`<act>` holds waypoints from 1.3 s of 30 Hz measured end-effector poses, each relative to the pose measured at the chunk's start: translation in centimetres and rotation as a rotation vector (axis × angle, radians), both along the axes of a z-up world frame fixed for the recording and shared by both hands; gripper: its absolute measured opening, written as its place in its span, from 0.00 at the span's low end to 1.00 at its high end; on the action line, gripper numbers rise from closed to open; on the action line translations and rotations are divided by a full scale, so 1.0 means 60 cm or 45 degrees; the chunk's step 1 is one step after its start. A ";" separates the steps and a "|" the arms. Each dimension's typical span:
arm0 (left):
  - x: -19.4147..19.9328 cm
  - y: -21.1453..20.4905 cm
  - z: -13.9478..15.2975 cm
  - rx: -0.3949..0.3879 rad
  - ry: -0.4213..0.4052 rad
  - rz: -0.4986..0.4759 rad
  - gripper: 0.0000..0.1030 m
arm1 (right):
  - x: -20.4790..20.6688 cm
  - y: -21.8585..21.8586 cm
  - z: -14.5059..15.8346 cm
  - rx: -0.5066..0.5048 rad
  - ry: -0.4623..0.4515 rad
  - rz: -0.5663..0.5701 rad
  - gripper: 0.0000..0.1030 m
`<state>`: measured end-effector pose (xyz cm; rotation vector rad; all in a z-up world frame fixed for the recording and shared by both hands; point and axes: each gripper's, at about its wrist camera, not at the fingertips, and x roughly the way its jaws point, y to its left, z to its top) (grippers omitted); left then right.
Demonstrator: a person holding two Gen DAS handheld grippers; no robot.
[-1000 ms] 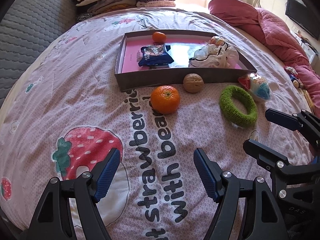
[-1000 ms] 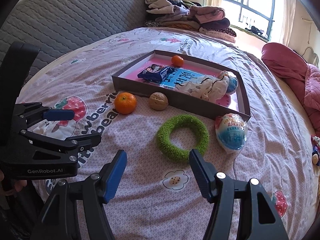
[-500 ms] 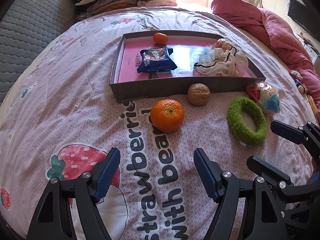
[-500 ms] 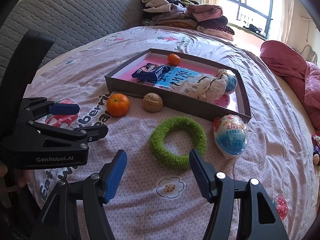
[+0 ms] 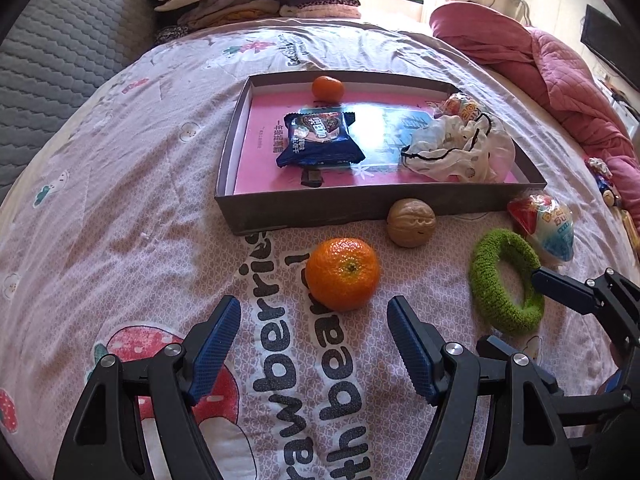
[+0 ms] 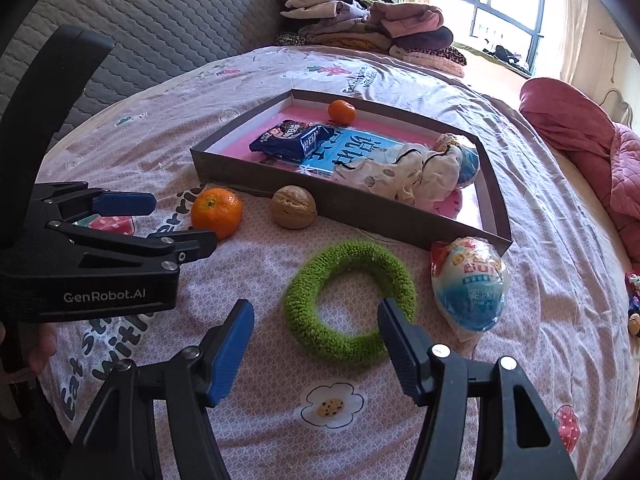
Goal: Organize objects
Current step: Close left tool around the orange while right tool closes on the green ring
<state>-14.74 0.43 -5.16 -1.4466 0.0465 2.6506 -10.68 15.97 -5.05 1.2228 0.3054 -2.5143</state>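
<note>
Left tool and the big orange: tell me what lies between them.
Nothing but printed bedsheet. In the left wrist view the orange sits just beyond the open left tool, with bare cloth between them.

In front of the tray (image 5: 320,210) lie, left to right, mandarin (image 5: 342,273), walnut (image 5: 411,222), ring (image 5: 505,281) and wrapped egg (image 5: 548,226).

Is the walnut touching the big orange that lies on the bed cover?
Apart. In the right wrist view the walnut and the big orange show a clear strip of bed cover between them; the left wrist view shows the same gap.
</note>
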 end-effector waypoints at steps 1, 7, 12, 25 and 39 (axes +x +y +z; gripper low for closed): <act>-0.003 0.002 -0.002 -0.004 0.000 0.000 0.74 | -0.001 -0.001 -0.002 0.004 0.000 0.000 0.60; -0.021 0.007 -0.018 -0.024 -0.005 0.001 0.75 | -0.011 -0.002 -0.016 0.042 0.014 -0.005 0.42; -0.032 0.006 -0.030 -0.028 0.000 0.009 0.75 | -0.014 -0.003 -0.021 0.023 0.005 0.009 0.33; -0.044 0.003 -0.036 -0.004 0.007 0.011 0.75 | -0.017 -0.001 -0.022 -0.030 -0.015 0.018 0.16; -0.044 0.010 -0.032 0.028 0.034 -0.043 0.49 | -0.013 0.003 -0.021 -0.041 -0.018 0.014 0.15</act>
